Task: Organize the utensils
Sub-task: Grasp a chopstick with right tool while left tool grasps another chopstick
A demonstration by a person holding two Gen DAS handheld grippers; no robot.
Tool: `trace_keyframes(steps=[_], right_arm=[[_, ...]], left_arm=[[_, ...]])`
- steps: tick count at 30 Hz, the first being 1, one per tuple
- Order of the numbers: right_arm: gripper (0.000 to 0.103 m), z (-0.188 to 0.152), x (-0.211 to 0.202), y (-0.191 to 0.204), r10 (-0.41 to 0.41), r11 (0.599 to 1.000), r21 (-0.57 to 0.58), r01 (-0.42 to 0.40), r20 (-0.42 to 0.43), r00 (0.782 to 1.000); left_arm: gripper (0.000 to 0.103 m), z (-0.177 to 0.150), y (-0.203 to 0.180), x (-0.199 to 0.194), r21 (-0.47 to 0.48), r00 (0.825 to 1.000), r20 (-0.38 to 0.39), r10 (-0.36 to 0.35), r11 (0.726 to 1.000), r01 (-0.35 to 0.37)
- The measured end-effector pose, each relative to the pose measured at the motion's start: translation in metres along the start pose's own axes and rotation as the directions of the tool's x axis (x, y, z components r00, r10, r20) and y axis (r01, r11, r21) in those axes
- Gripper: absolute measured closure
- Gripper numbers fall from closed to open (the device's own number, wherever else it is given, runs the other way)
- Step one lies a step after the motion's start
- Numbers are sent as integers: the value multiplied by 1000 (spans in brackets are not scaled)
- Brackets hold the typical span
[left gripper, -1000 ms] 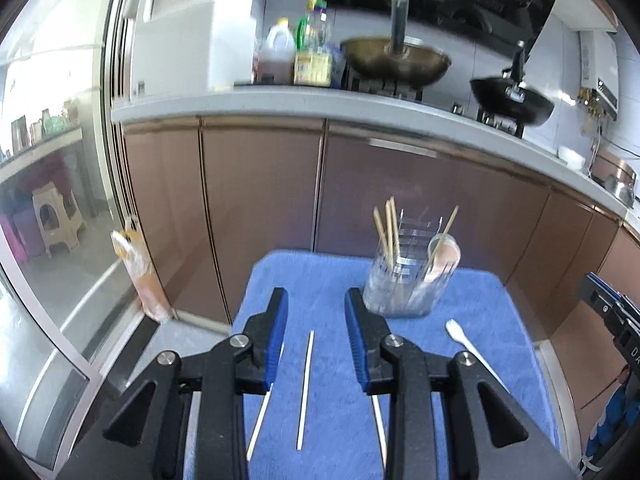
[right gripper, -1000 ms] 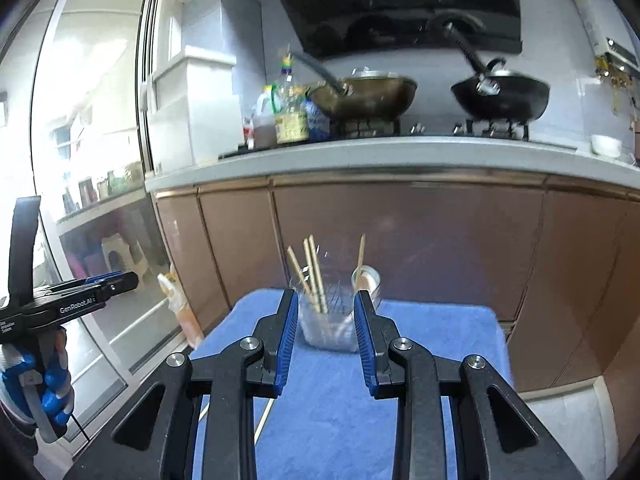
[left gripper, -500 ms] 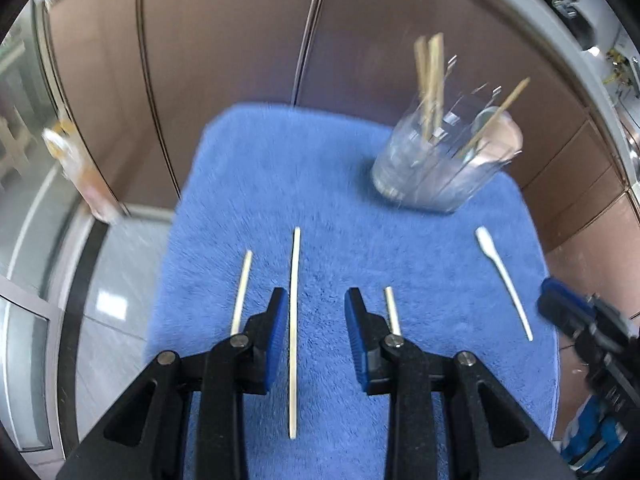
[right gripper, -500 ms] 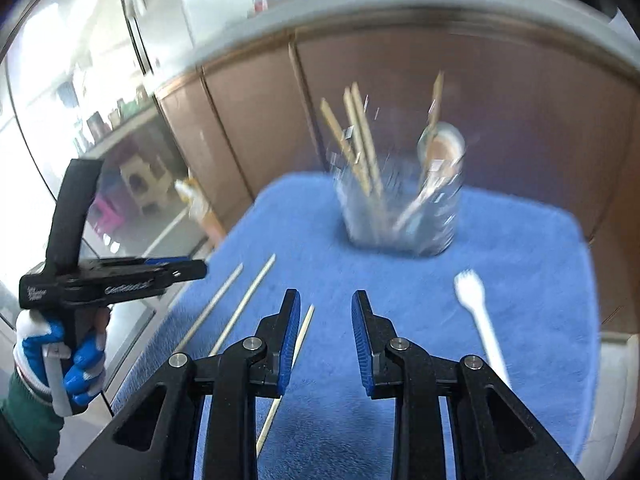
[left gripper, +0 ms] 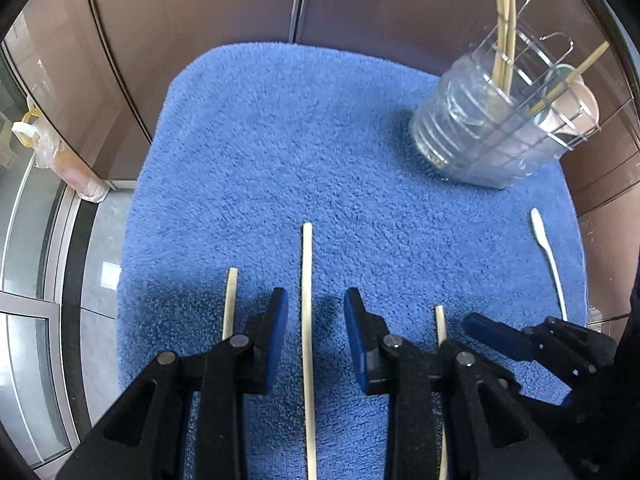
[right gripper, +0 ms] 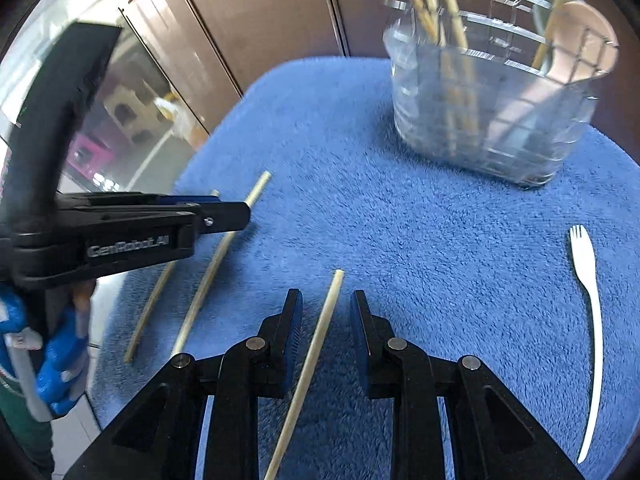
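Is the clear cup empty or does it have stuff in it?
Not empty. The cup stands upright on the towel with several chopsticks sticking out of it.

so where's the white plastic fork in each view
Left wrist view: the white fork lies at the right edge of the blue towel, below the clear holder.
Right wrist view: the fork lies at far right, tines pointing away.
Shared landmark: the clear holder with chopsticks standing in it.

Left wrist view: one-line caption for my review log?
Open left tool straddles the middle chopstick on the blue towel; clear holder stands beyond.
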State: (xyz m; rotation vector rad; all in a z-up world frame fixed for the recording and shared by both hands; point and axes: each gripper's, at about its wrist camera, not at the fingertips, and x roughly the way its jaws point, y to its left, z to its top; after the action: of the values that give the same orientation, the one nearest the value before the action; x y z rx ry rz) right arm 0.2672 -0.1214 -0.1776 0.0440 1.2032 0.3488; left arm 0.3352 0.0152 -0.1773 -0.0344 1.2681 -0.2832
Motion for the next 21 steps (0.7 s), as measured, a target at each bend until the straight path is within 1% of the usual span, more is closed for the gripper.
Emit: trace_keyframes(steps=[3,5,7,11,13,16,19,21], right_arm=[[78,2,13,2,-19,1000,-2,19,-31,999],[79,3,17,5,-40,999,-14,40,-33,999],[85,4,19,9,-68,997,-25,67,-34,997],[91,5,28,16,-101,994,-35,100,-33,994],[92,5,30,19,-105,994,-38,103,-35,994],[96,7,31,21,-107,993,-44,105,-39,993],[97,10,29,15,-75,997,-19,75,-42,996],[97,10,26,8,-45,999,9,45,-36,998]], left_arm=[[77,0,-3,6,16,1000,-25,-1,1000,2],[83,-1,-4,13,19,999,-50,5,1000,-4],[85,-1,-4,14,22,999,-44,20,1000,-19],[91,0,-6,15,20,998,-50,45,999,-44],[93,1,-6,16,21,997,-53,59,998,-58],[98,2,-5,15,8,996,-53,68,998,-68],[99,1,-1,13,-22,998,-45,51,998,-52],[99,-2,1,7,-35,999,-20,36,999,-36]])
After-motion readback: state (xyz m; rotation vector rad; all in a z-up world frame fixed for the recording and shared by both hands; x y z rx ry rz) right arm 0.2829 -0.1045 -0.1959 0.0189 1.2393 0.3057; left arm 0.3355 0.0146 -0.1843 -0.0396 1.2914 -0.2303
